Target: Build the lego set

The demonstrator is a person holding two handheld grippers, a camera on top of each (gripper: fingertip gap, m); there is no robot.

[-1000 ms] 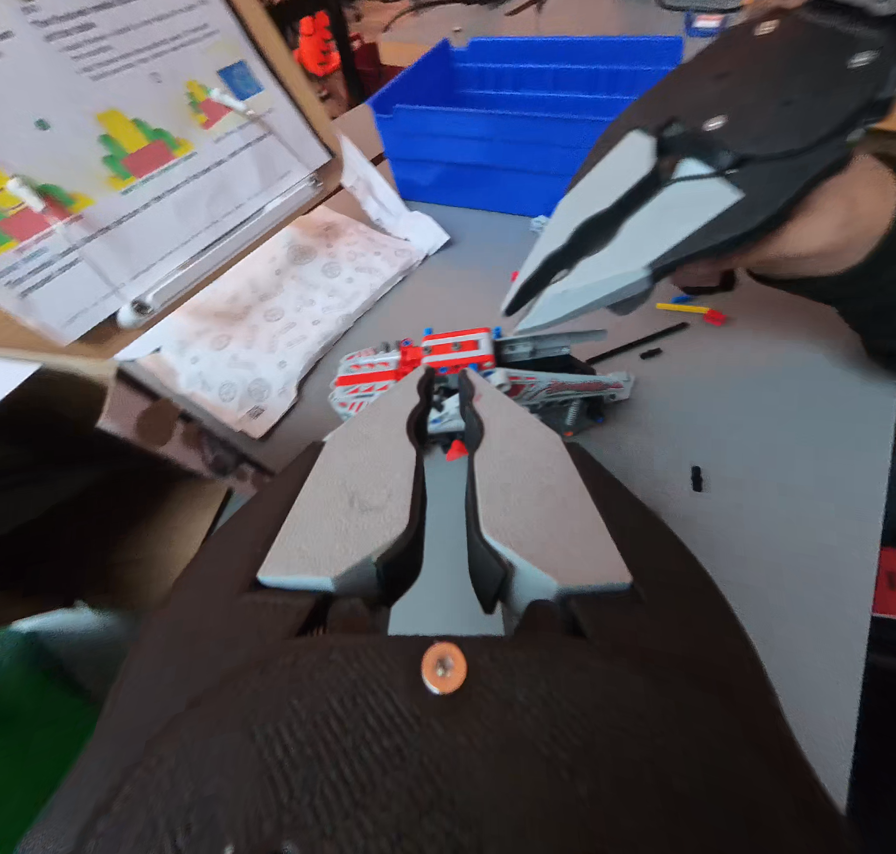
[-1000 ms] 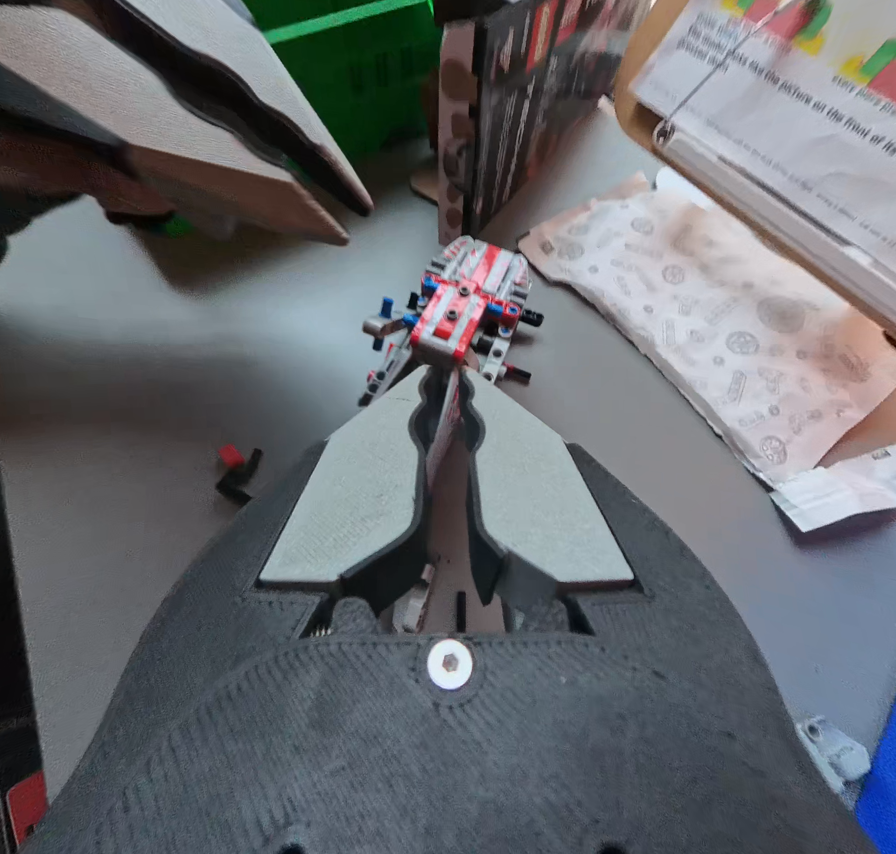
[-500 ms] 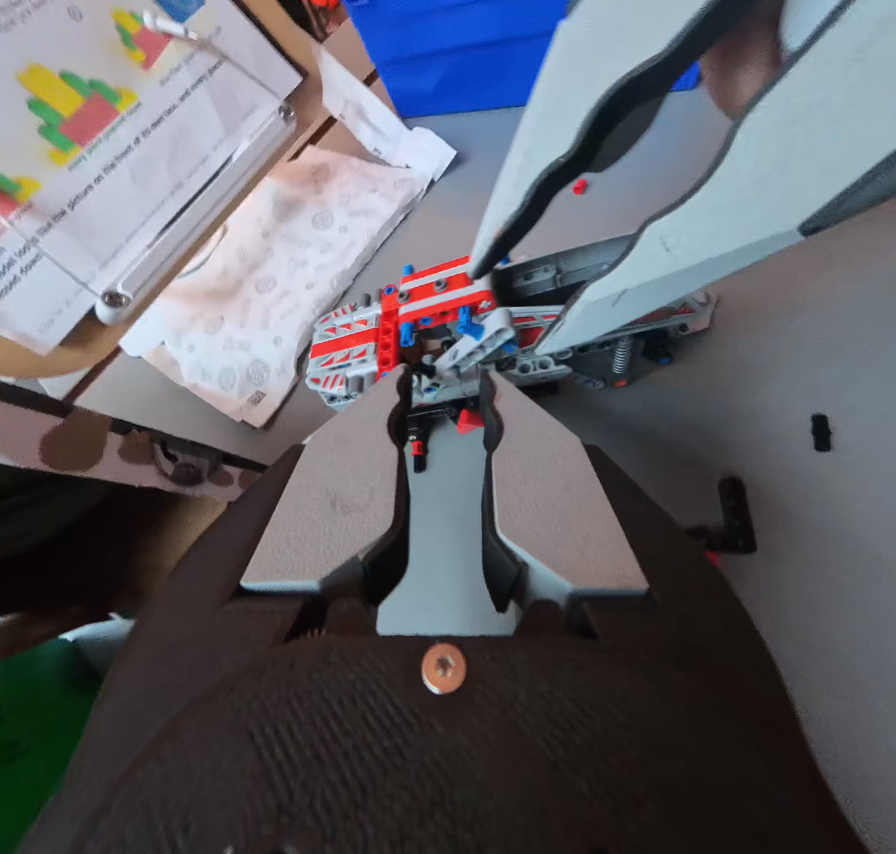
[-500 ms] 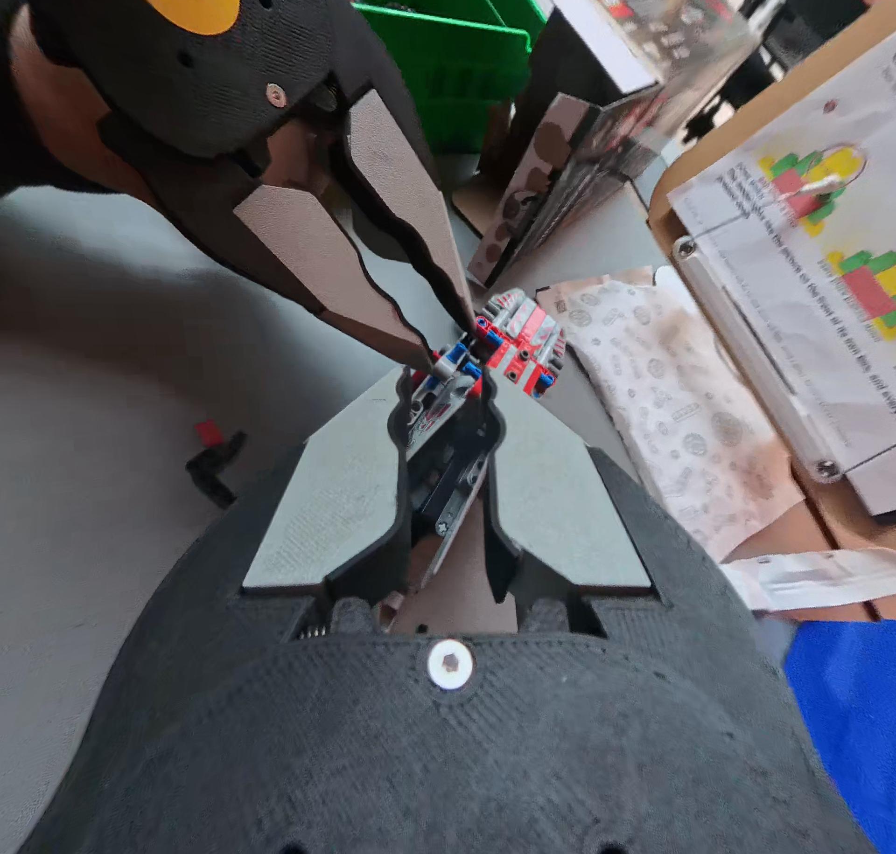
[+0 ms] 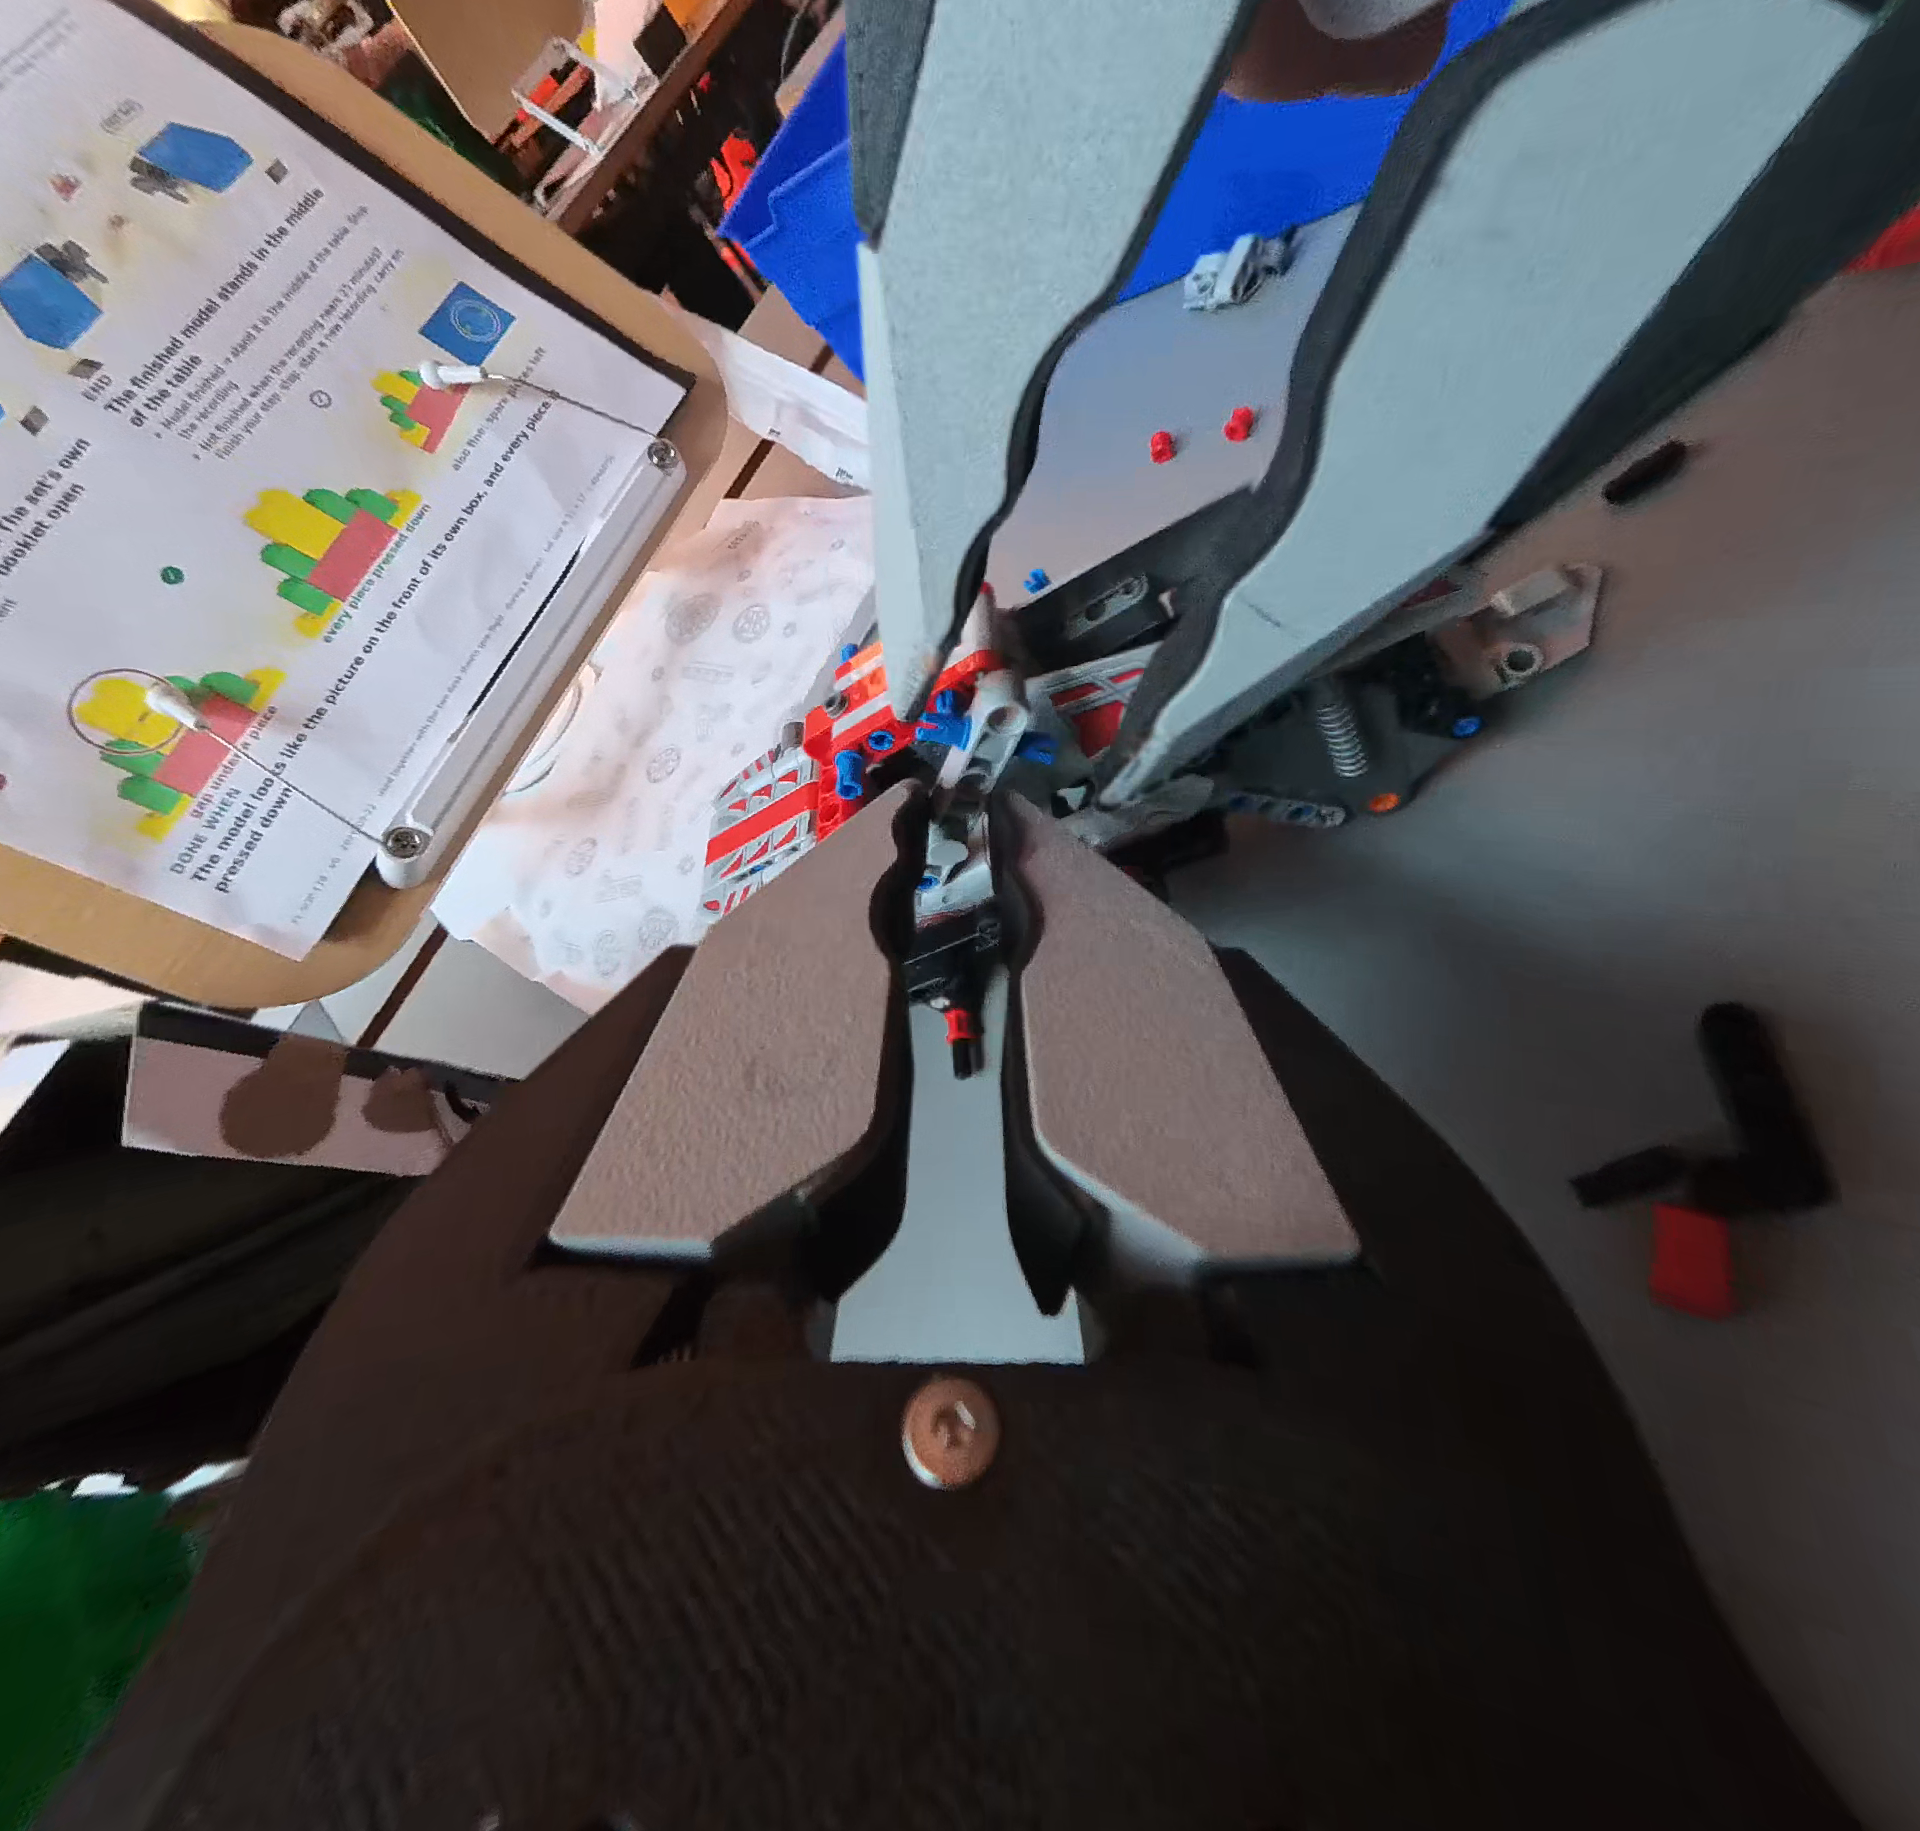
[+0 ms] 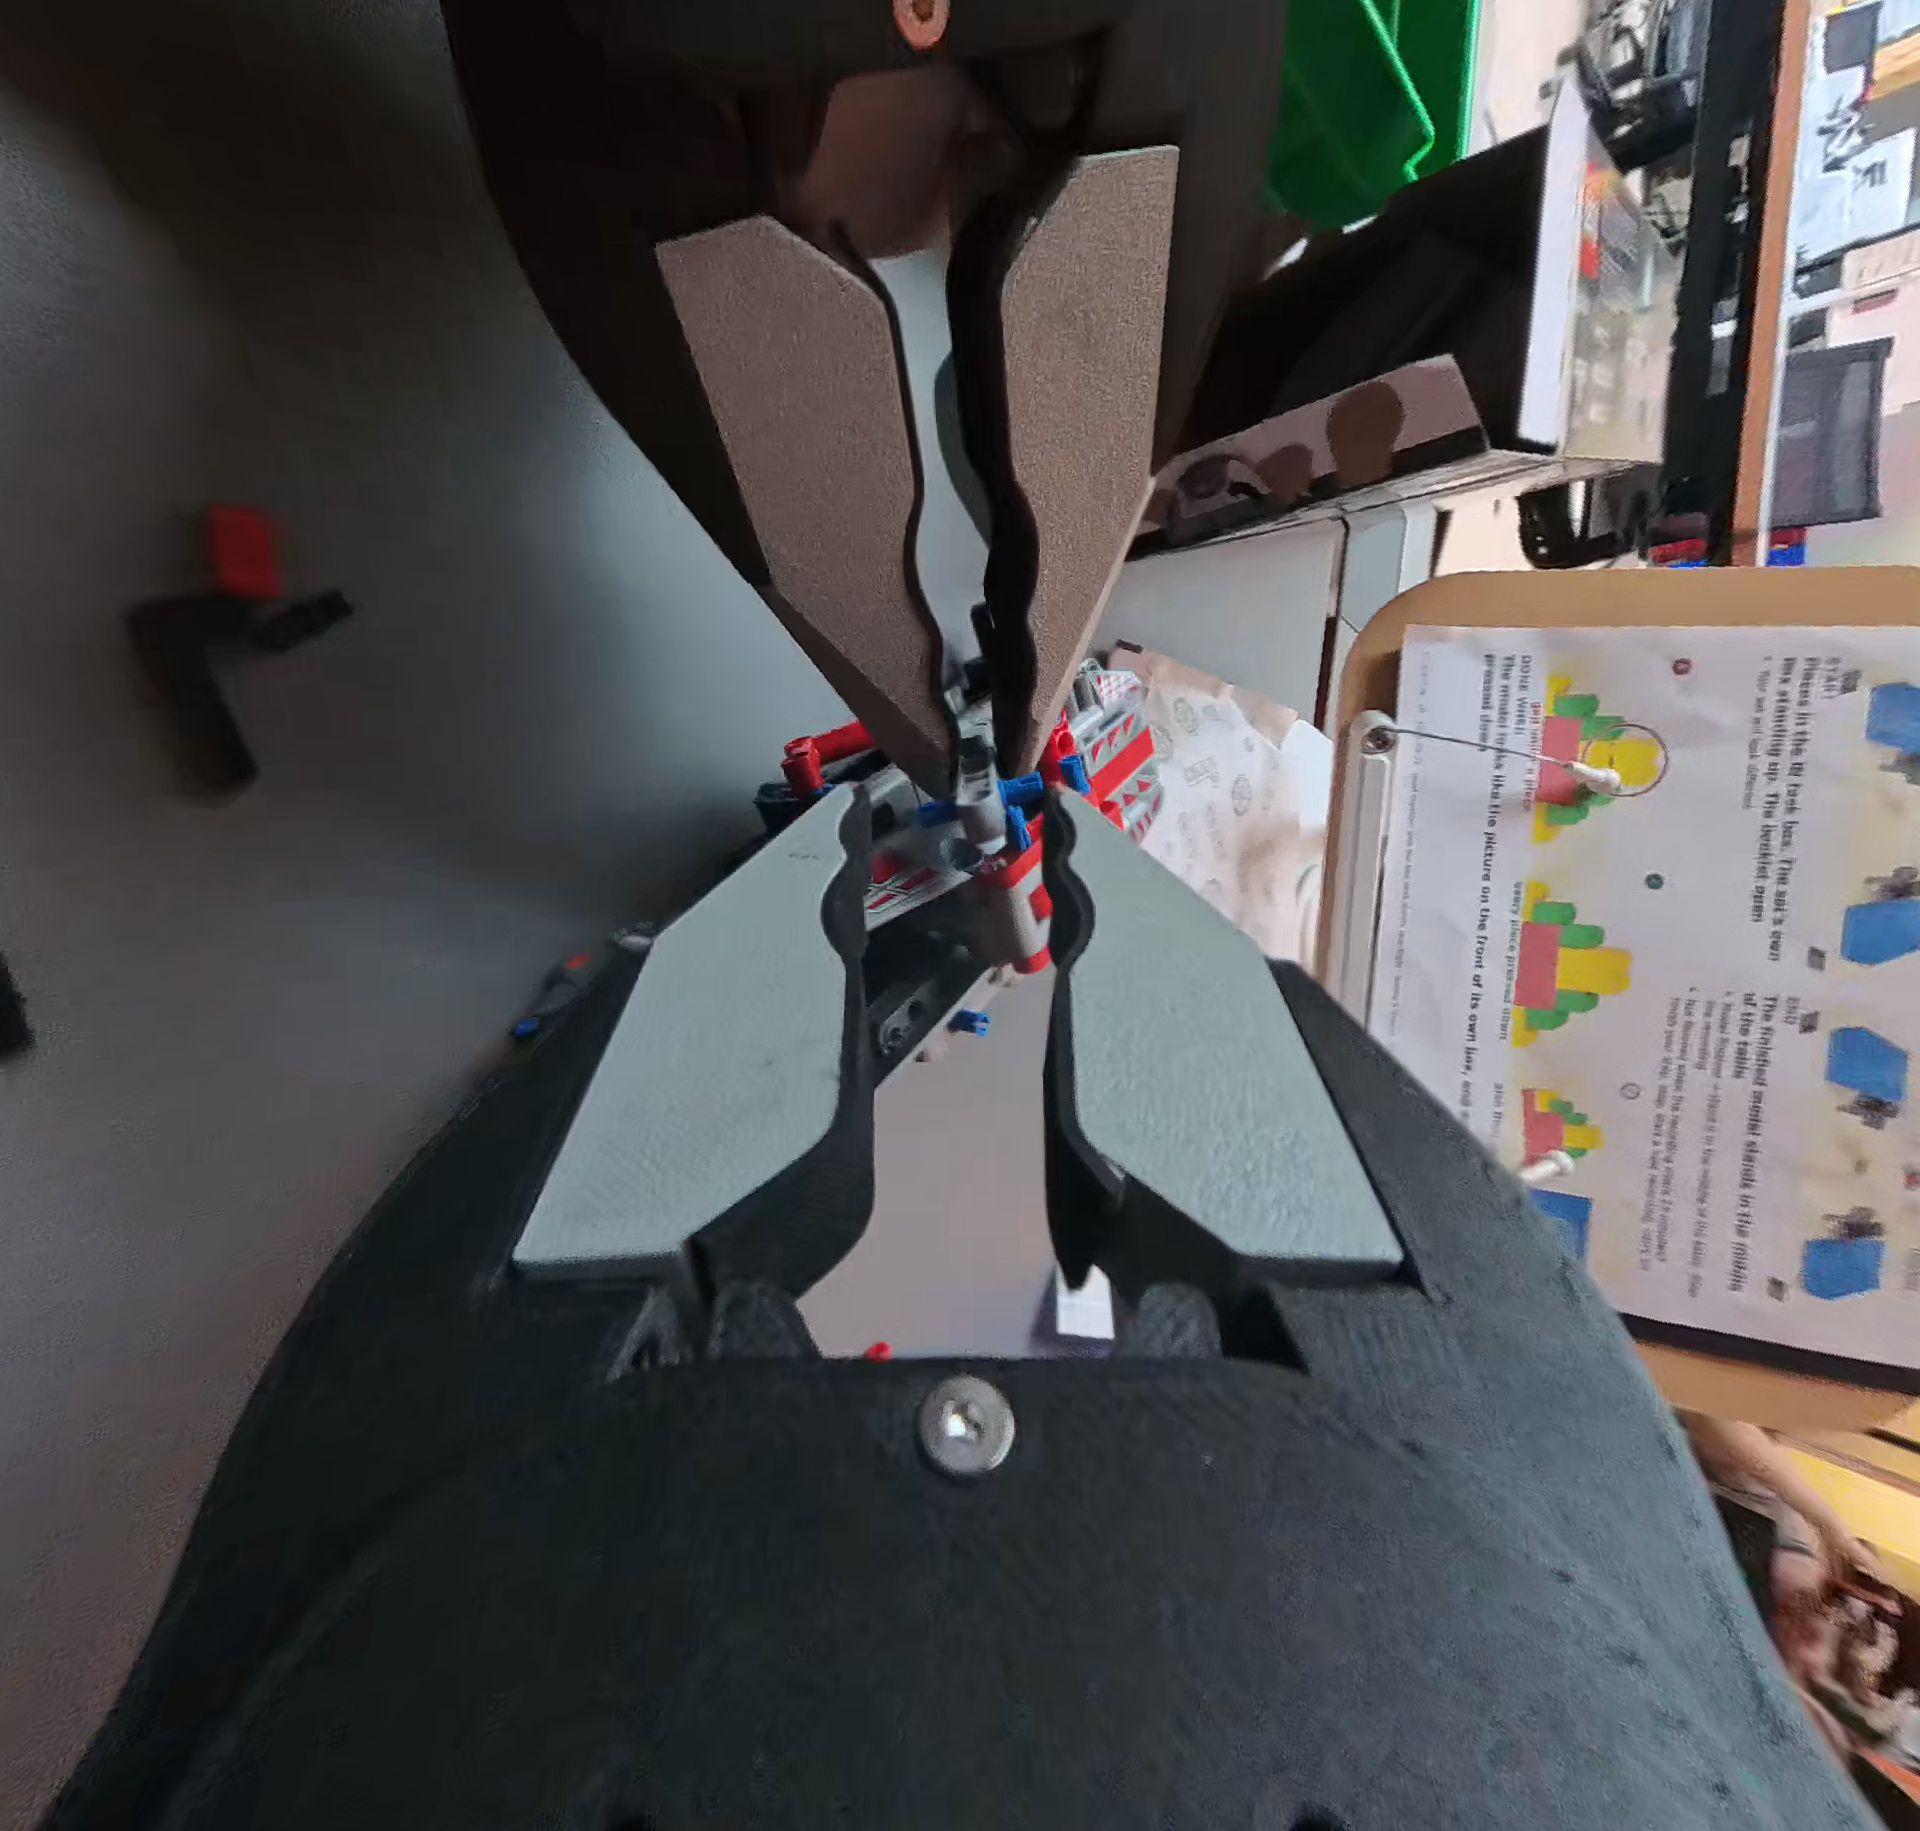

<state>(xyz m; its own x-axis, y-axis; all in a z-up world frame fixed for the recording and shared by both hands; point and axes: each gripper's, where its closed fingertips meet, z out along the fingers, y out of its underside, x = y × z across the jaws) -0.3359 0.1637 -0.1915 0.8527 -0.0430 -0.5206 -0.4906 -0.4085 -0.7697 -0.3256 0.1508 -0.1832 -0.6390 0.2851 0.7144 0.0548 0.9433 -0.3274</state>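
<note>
The red, white and grey lego model [image 5: 774,810] lies on the grey table [image 5: 1507,950]. My left gripper [image 5: 956,805], with brown fingers, is shut on a small grey and black part at the model's near end. My right gripper [image 6: 951,805], with grey fingers, is shut around the model's body [image 6: 1003,898]. In the left wrist view the right gripper [image 5: 1018,737] comes down from above and straddles the model. In the right wrist view the left gripper [image 6: 977,758] pinches a grey connector just past my right fingertips. The two grippers' tips almost touch.
A loose black angled piece with a red piece [image 5: 1745,1168] lies on the table, also in the right wrist view [image 6: 208,638]. A clipboard with an instruction sheet [image 5: 312,534] and printed paper [image 5: 665,742] lie beside the model. A blue bin [image 5: 800,212] and a green bin [image 6: 1361,56] stand farther off. My left and right fingertips are right by each other.
Both grippers have closed in on the model until their tips meet over it. The left gripper has taken hold of the grey part. The right gripper has rolled sideways with the model.
</note>
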